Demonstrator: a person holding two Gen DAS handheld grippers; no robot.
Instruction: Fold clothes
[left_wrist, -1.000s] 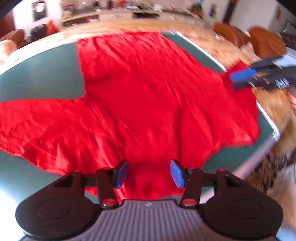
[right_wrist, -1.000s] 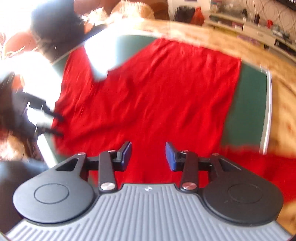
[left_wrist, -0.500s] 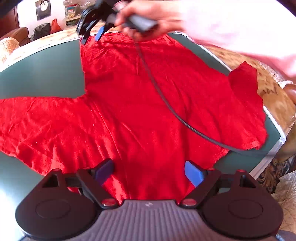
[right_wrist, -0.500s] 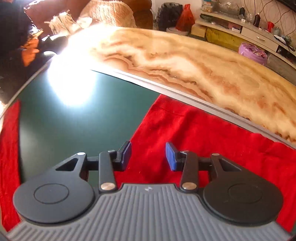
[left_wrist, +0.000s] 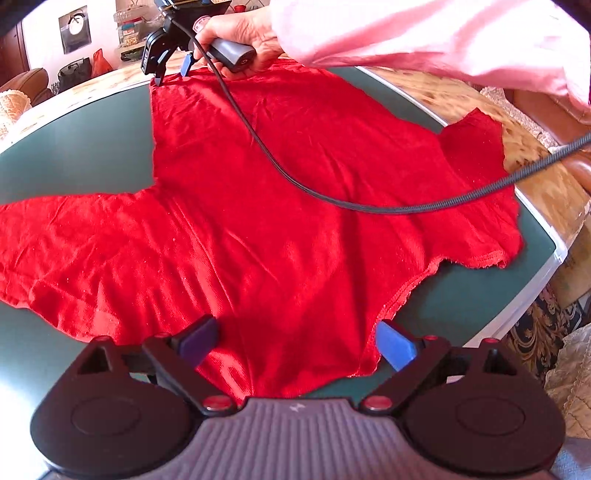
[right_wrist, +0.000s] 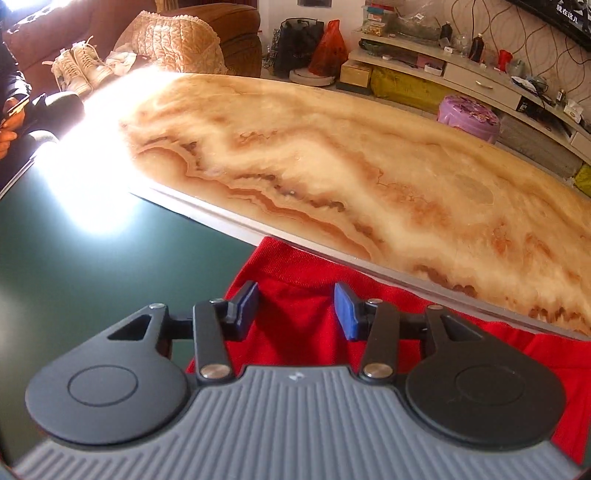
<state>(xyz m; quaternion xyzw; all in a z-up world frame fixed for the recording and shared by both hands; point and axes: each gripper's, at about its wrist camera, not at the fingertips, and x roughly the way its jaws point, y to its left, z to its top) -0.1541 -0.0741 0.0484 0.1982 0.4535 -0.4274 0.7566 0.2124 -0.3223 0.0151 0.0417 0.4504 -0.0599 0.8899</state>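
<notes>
A red shirt (left_wrist: 280, 206) lies spread flat on the green counter (left_wrist: 74, 147). The left gripper (left_wrist: 295, 341) hangs over its near edge, fingers opening wide astride the cloth, not pinching it. The right gripper (right_wrist: 295, 308) is at the far corner, fingers opening above the cloth.

A red garment (left_wrist: 280, 206) lies spread on the green counter (left_wrist: 85, 147); the left claw (left_wrist: 295, 341), opening, straddles its near hem, while a pink-sleeved hand (left_wrist: 243, 33) holds the right claw (left_wrist: 171, 75) at its far corner.
</notes>
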